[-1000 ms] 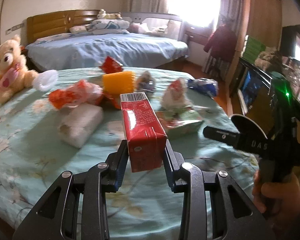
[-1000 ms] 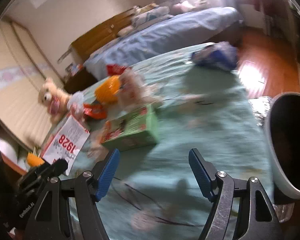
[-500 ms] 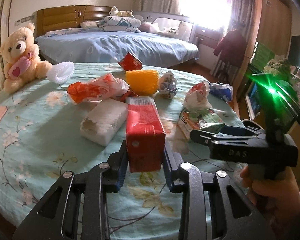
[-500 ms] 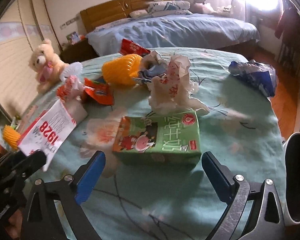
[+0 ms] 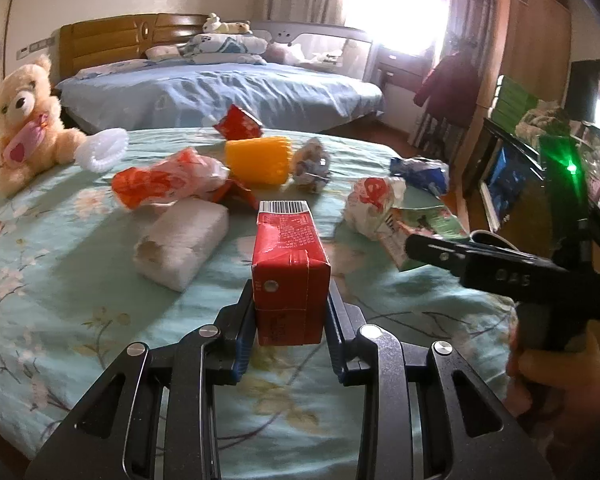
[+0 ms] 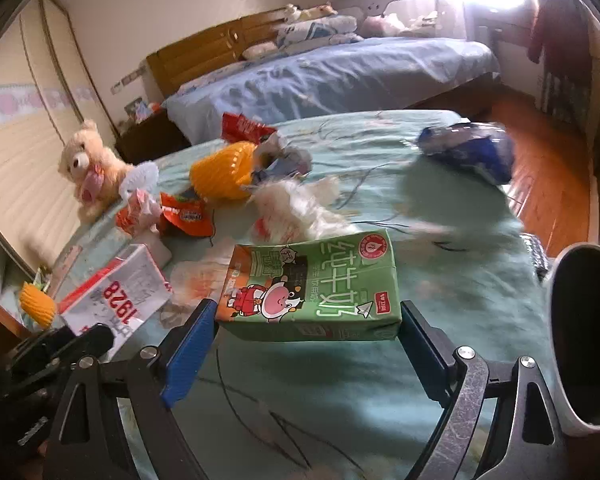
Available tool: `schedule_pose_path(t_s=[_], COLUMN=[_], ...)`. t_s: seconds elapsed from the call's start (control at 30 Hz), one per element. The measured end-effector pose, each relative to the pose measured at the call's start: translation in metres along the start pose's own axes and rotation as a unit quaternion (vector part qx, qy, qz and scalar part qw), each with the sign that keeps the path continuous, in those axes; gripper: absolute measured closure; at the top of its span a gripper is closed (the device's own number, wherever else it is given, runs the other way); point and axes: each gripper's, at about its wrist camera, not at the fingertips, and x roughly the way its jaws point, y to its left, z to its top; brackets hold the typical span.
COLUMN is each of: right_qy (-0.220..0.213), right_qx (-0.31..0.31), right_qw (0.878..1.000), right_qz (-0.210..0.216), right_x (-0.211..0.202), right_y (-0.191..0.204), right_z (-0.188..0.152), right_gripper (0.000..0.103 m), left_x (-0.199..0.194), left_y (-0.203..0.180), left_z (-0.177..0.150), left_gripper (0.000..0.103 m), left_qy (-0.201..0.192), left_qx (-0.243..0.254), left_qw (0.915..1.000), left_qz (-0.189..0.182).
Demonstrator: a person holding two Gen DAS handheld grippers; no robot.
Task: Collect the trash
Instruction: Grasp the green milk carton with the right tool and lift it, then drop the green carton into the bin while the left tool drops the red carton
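Observation:
My left gripper (image 5: 290, 304) is shut on a red drink carton (image 5: 286, 256) and holds it upright above the teal tablecloth (image 5: 80, 280). The right wrist view shows that carton's white side (image 6: 116, 296) at the lower left. A green milk carton (image 6: 312, 284) lies crosswise between the pads of my right gripper (image 6: 306, 312). Its jaws are closing, and the pads meet the carton's two short ends. From the left wrist camera, the right gripper (image 5: 428, 246) reaches over the green carton (image 5: 420, 220) at the table's right edge, with a hand below it.
More litter lies beyond: a white tissue pack (image 5: 180, 248), orange wrappers (image 5: 160, 180), a yellow foam net (image 5: 258, 160), a crumpled white wrapper (image 6: 296, 208), a blue bag (image 6: 468, 148). A teddy bear (image 5: 24, 116) sits at the far left. A dark bin with a white rim (image 6: 560, 280) stands by the table's right edge.
My right gripper has come up to the green milk carton, and its pads now flank the carton's ends. The left gripper still holds the red carton in much the same place.

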Motion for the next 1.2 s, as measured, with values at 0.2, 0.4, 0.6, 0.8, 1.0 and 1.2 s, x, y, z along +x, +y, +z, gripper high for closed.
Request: schedule_pose_path(t_s=[0.2,0.4,0.6,0.8,1.0,1.2], right_qy=[-0.016,-0.027,-0.037,-0.045,-0.054,-0.059], right_qx=[0.035,0.066,0.093,0.124,0.15,0.175], right_qw=[0.999,0.997,0.994,0.989,0.984,0.978], right_qz=[-0.013,-0.032,-0.05,-0.068,-0.085,-0.094], right_x=[-0.028,-0.049,-0.068,-0.084,-0.099,-0.109], right_y=[-0.03,-0.061,-0.092,-0.126,-0.155,-0.183], right_z=[-0.008,-0.015,-0.024,-0.032,-0.037,-0.043], right_gripper=[0.013,0.013,0.013,0.013,0.013,0.013], left_x=[0.004,0.006,0.01,0.017,0.025,0.033], left_y=[-0.027,-0.058,-0.094,-0.128,-0.159,-0.182], left_z=[0.002,0.004,0.007,0.008,0.009,0.011], left_gripper=[0.074,0.074,0.074,0.074,0.074,0.074], left_qy=[0.004,0.002,0.003,0.01,0.015,0.02], left_qx=[0.022,0.049,0.076,0.101,0.126,0.141], left_qw=[0.9995,0.9975,0.9941,0.9896,0.9847,0.9811], left_qz=[-0.024,-0.051,-0.078,-0.102,-0.119,-0.13])
